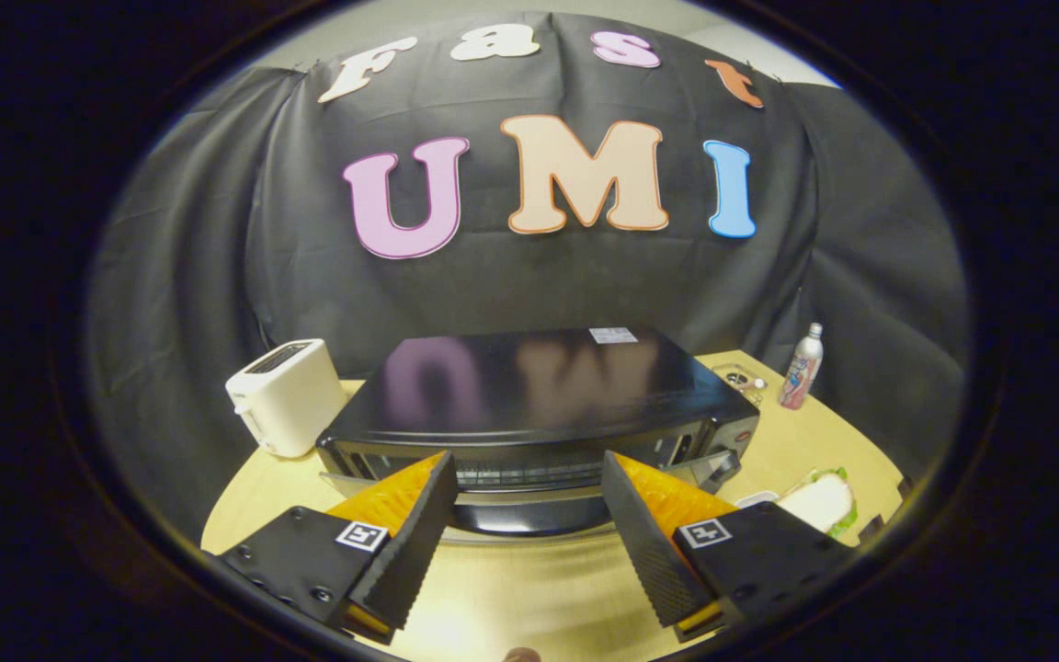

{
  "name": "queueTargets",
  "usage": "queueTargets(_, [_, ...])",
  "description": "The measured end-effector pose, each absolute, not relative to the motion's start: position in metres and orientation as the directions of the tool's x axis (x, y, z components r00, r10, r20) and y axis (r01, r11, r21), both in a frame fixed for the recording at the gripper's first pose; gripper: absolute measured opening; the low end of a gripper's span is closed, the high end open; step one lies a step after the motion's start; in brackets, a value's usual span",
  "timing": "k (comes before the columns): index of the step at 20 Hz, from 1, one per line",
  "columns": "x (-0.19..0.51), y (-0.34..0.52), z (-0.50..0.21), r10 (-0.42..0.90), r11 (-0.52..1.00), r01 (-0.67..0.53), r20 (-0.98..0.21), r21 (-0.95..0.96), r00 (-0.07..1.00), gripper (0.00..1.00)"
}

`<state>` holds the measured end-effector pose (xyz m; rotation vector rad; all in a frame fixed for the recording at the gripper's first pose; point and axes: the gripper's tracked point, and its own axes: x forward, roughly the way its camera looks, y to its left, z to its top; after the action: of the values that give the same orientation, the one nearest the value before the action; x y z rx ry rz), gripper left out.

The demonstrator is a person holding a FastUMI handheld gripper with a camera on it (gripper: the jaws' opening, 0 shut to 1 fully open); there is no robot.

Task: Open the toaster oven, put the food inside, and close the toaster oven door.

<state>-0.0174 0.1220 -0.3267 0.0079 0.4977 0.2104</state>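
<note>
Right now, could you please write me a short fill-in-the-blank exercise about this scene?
1. The fingers of the hand-held gripper are ____, holding nothing.
2. Just ahead of them sits the glossy black toaster oven, its door ____.
3. The boxy toaster beside the oven is ____ in colour.
4. The sandwich lies on the round ____ table.

Answers: open; shut; white; wooden

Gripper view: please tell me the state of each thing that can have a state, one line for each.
Toaster oven: door partly open, tilted toward the tool.
Tool: open, fingers apart, holding nothing, just before the oven door.
White toaster: upright, left of the oven.
Bottle: upright, capped, right of the oven.
Sandwich: on the table, not yet inside.
</note>
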Motion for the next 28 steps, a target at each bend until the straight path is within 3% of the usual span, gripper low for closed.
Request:
queueTargets(16, [-0.106, 0.09, -0.373, 0.113, 0.986, -0.163, -0.62, -0.024, 0.776, 1.0])
queueTargets(21, [-0.126, 0.088, -0.425, 0.071, 0.958, -0.249, -0.721, -0.143, 0.689, 0.99])
queueTargets(28, [-0.137, 0.09, -0.464, 0.101, 0.977, -0.206, -0.755, -0.046, 0.648, 0.99])
